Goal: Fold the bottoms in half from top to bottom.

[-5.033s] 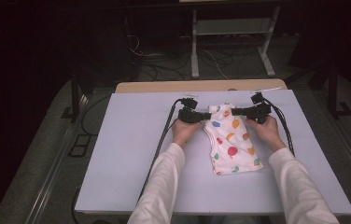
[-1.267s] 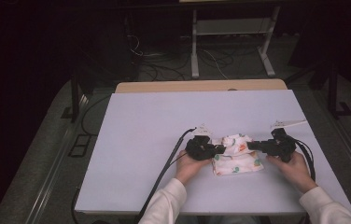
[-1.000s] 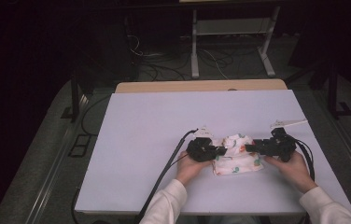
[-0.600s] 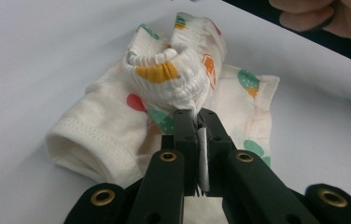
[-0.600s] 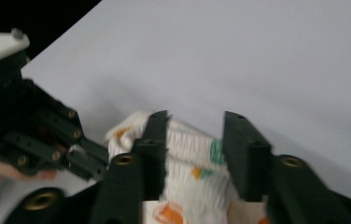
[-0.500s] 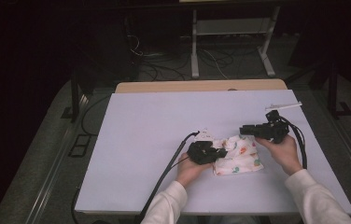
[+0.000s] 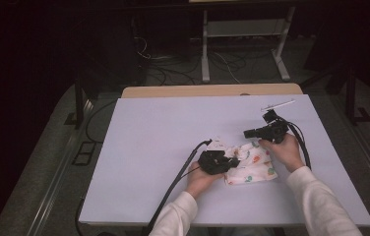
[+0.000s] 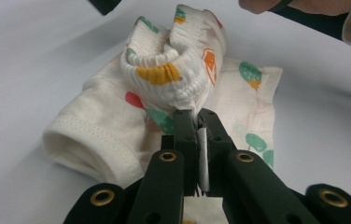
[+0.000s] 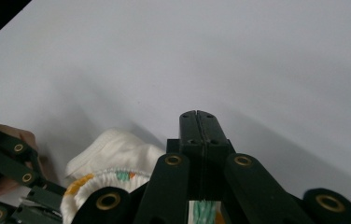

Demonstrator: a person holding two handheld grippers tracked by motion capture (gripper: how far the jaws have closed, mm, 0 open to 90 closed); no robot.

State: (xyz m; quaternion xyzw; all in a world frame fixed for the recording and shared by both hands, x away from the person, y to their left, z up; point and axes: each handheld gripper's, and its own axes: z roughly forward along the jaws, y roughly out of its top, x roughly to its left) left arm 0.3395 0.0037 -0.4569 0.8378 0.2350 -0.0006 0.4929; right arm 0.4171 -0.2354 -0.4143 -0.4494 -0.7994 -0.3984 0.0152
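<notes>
Folding work: we are seeing the small cream cotton garment with coloured fruit prints [image 7: 251, 166] lying bunched and folded over on the pale lilac table top [image 7: 148, 147] near the front edge, where five seconds ago it was spread long between both tools. The left gripper [image 8: 197, 122] is still pinching the ribbed waistband between closed jaws, pinning the bundle. The right gripper [image 7: 247, 132], jaws pressed together on nothing, has lifted away up and behind, so we are judging this fold finished and a fresh grasp due.
</notes>
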